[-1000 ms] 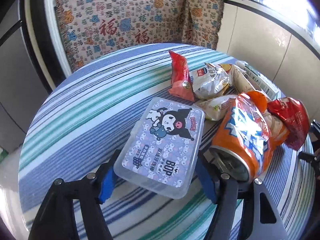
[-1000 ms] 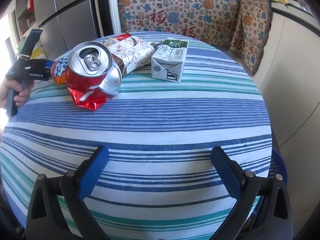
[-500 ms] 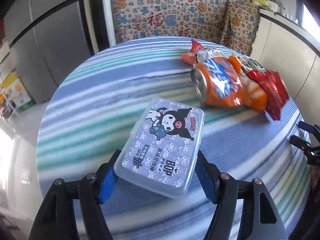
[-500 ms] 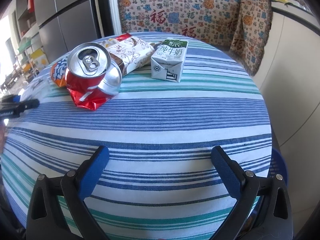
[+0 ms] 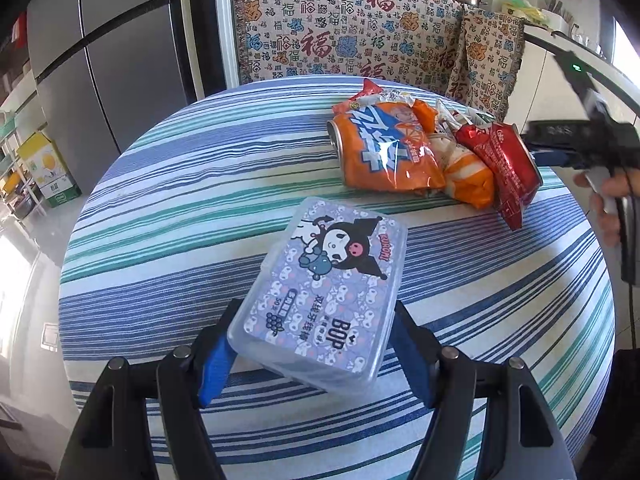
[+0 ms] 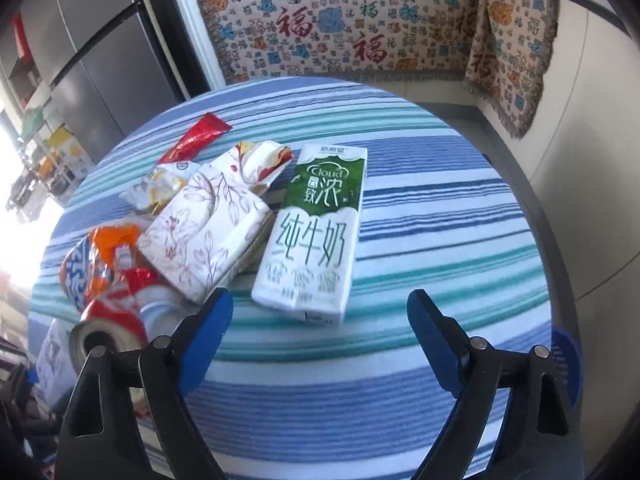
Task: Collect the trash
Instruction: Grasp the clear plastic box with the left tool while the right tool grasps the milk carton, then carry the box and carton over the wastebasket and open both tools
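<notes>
My left gripper (image 5: pixel 310 350) is shut on a clear plastic box (image 5: pixel 320 292) with a purple cartoon label, held above the striped table (image 5: pixel 180 208). Beyond it lies a trash pile: a crushed orange can (image 5: pixel 380 152), an orange wrapper (image 5: pixel 468 176) and a crushed red can (image 5: pixel 500 160). My right gripper (image 6: pixel 318 322) is open, just in front of a green-and-white milk carton (image 6: pixel 316 232) lying flat. Left of the carton lie a floral tissue pack (image 6: pixel 208 224), a red can (image 6: pixel 116 316), an orange can (image 6: pixel 92 264) and a red wrapper (image 6: pixel 196 138).
The round table has a blue, teal and white striped cloth (image 6: pixel 420 208). Patterned cushions (image 5: pixel 344 40) stand behind it against the wall. A grey fridge (image 5: pixel 108 64) stands at the left. A blue bin rim (image 6: pixel 566 360) shows below the table's right edge.
My left gripper has pulled back and swung away from the pile with the box. My right gripper has moved forward and left, close to the milk carton.
</notes>
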